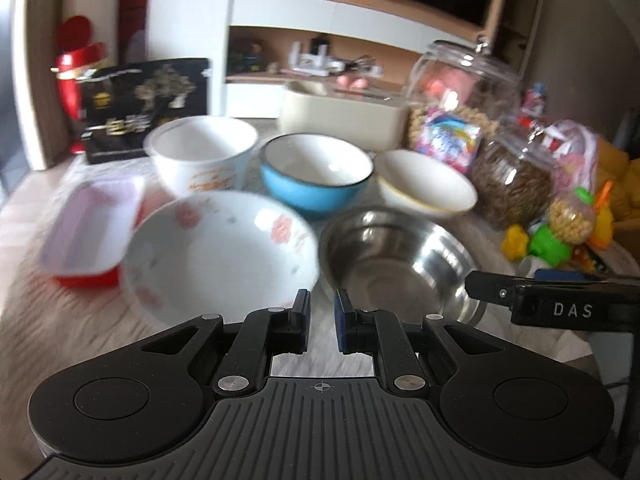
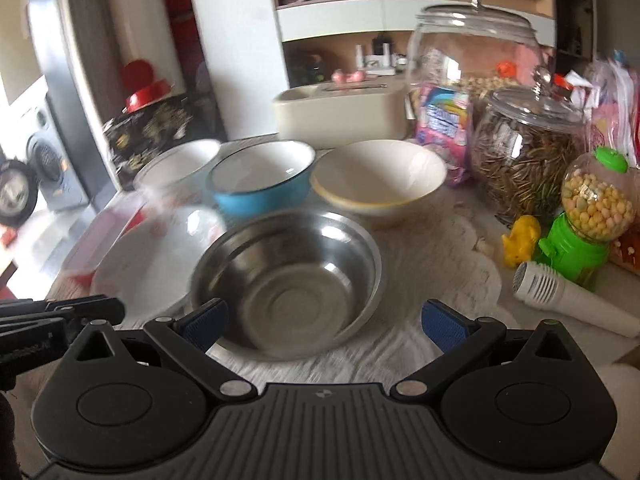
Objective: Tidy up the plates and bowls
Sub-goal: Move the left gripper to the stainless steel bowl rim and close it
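Near the tabletop's point(image 2: 420, 344) front edge, the steel bowl point(image 2: 286, 280) sits beside the floral bowl point(image 1: 218, 250); left fingers point(image 1: 322, 312) nearly closed, empty; right fingers point(image 2: 324, 320) spread wide, empty.

5 bowls point(image 2: 286, 276) crowd centre, jars point(image 2: 524, 152) block right
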Available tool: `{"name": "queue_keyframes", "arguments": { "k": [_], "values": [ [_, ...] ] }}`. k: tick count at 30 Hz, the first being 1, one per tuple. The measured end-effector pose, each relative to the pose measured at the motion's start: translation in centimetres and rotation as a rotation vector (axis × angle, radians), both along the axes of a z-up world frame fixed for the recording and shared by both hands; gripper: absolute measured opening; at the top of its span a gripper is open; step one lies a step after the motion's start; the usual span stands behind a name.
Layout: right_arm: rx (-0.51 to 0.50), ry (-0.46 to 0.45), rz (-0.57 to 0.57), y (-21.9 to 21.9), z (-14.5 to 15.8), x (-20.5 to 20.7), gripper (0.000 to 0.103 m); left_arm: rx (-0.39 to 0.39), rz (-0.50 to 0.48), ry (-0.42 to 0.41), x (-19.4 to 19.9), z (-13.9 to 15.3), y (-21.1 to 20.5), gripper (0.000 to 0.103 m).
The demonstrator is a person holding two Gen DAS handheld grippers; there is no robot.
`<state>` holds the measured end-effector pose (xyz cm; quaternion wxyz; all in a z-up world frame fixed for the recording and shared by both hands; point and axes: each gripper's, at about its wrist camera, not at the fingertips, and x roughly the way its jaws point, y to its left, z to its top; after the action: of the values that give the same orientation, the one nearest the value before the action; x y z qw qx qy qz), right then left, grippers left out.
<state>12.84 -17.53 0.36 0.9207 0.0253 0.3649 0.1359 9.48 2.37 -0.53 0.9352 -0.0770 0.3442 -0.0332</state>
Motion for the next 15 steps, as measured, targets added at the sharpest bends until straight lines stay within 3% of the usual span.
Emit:
{"name": "queue_keyframes", "arguments": {
  "k": [3,5,7,11,15],
  "values": [
    [0.066,0.040,-0.003,-1.3,-0.7,2.6,0.103,-0.126,-0.069,0.045,2.9,-0.8,1.2,0.014],
    [0.112,0.081,-0.001,-2.1,-1.4,4.2,0.103,-0.189,-0.028,0.096,4.7,-1.4,1.9,0.014],
    [0.169,0.125,-0.001,-2.8,-2.3,5.7,0.103,-0.172,0.041,0.143,6.2,-1.9,2.2,0.014],
    [0.252,0.213,0.002,-3.8,-4.0,7.8,0.103,-0.129,0.008,0.134,7.7,-2.4,2.5,0.014],
    [0.253,0.258,0.029,-3.7,-5.2,9.5,0.103,-0.131,-0.011,0.140,9.2,-2.9,2.7,0.014]
  ]
}}
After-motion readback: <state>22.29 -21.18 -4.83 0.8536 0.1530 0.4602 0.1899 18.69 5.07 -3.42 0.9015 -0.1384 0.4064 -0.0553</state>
